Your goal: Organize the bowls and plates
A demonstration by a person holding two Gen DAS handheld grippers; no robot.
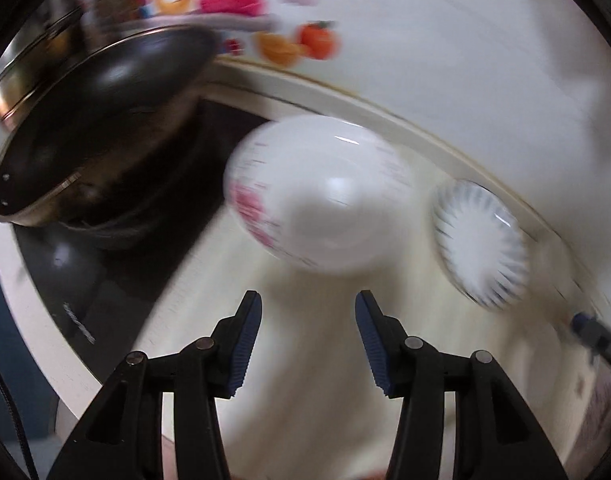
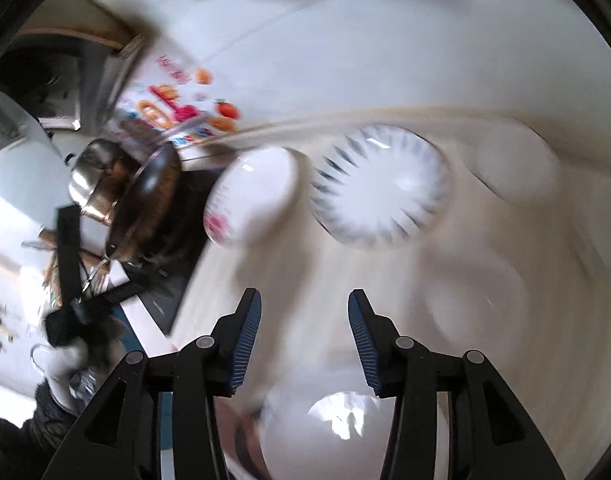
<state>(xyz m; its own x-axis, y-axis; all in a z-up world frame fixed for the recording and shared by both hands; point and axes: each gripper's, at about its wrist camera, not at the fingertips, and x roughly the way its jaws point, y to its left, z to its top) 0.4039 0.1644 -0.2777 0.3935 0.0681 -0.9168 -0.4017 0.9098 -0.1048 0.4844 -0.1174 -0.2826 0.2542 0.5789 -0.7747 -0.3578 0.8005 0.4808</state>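
The views are blurred by motion. A white bowl with pink flowers (image 1: pixel 321 200) (image 2: pixel 249 200) stands on the cream counter (image 1: pixel 305 360) beside a white dish with blue rays (image 1: pixel 481 244) (image 2: pixel 381 188). My left gripper (image 1: pixel 307 300) hangs above the counter short of the pink bowl, open, with nothing between its fingers. My right gripper (image 2: pixel 304 296) is open too and holds nothing. Below it lies a glossy white plate (image 2: pixel 337 432). Further right I see a plain white dish (image 2: pixel 513 164) and a faint white plate (image 2: pixel 477 304).
A dark wok (image 1: pixel 105 120) (image 2: pixel 145 204) sits tilted on a black cooktop (image 1: pixel 105 300) left of the dishes, with a steel pot (image 2: pixel 93 176) behind it. A colourful sticker (image 1: pixel 225 0) marks the white wall. A white-gloved hand (image 2: pixel 61 364) shows at the lower left.
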